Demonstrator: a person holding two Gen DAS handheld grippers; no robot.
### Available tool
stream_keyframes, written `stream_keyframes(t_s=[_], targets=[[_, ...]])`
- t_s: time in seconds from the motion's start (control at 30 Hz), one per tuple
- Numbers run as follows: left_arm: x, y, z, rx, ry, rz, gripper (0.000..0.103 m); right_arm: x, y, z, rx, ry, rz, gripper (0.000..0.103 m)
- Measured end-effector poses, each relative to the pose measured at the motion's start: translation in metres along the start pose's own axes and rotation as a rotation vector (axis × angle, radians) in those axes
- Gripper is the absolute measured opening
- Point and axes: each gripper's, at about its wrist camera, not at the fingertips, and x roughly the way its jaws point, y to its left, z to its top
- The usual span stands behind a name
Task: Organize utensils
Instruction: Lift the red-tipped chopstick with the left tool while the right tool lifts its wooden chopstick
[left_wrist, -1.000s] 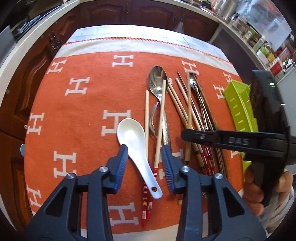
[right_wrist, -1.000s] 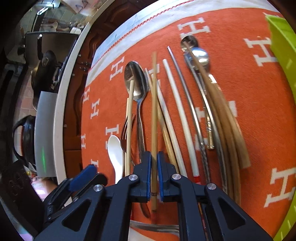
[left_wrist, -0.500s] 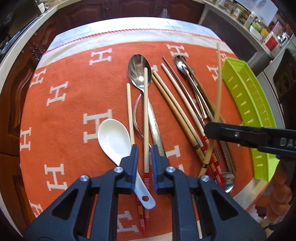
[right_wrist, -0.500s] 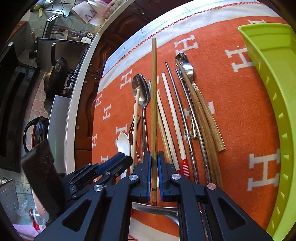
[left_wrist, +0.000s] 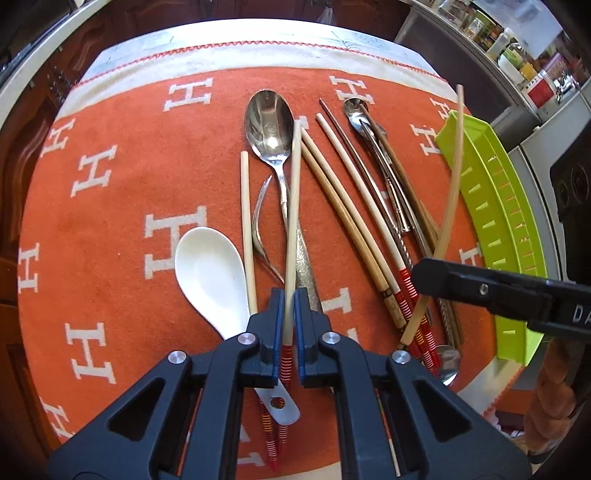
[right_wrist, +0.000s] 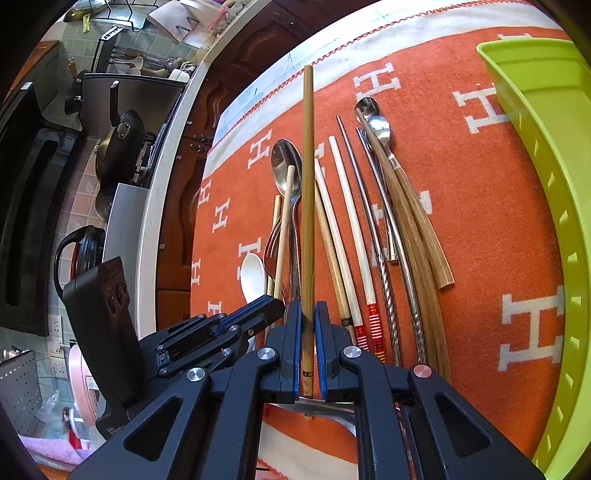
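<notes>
Left wrist view: the left gripper (left_wrist: 289, 325) pinches a pale chopstick (left_wrist: 292, 206) pointing straight ahead. The right gripper (right_wrist: 307, 343) holds a bamboo chopstick (right_wrist: 307, 206); the green tray (right_wrist: 554, 206) lies to its right, nearer that hand.

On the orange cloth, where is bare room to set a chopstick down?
Bare orange cloth lies left of the white spoon, and a strip between the wooden-handled utensils and the green tray. The middle, around the metal spoon, is crowded.
</notes>
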Motion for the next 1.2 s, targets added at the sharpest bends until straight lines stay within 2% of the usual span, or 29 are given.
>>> stream_keyframes(t_s=[0.33,0.5,0.7,0.8,0.93,1.03,1.2], targets=[[0.008,0.003,0.002,-0.009,0.053,-0.056,0.005,-0.007,-0.006,-0.003,0.003,0.004,0.012,0.007],[0.011,-0.001,0.004,-0.022,0.047,-0.027,0.005,-0.009,-0.007,-0.004,0.007,0.004,0.016,0.007],[0.003,0.007,0.001,-0.096,0.036,-0.032,0.003,-0.014,-0.005,-0.006,-0.001,-0.01,0.029,0.007],[-0.012,0.006,0.0,-0.107,0.001,-0.03,0.003,-0.022,-0.004,-0.008,-0.008,-0.041,0.052,0.007],[-0.046,-0.003,-0.002,-0.092,-0.069,-0.037,0.003,-0.047,0.008,-0.013,-0.072,-0.141,0.08,0.007],[-0.074,-0.016,-0.003,-0.075,-0.122,-0.046,0.003,-0.068,0.022,-0.017,-0.121,-0.195,0.08,0.007],[-0.111,-0.049,-0.007,-0.024,-0.193,-0.066,0.003,-0.103,0.026,-0.022,-0.127,-0.256,0.077,0.007]])
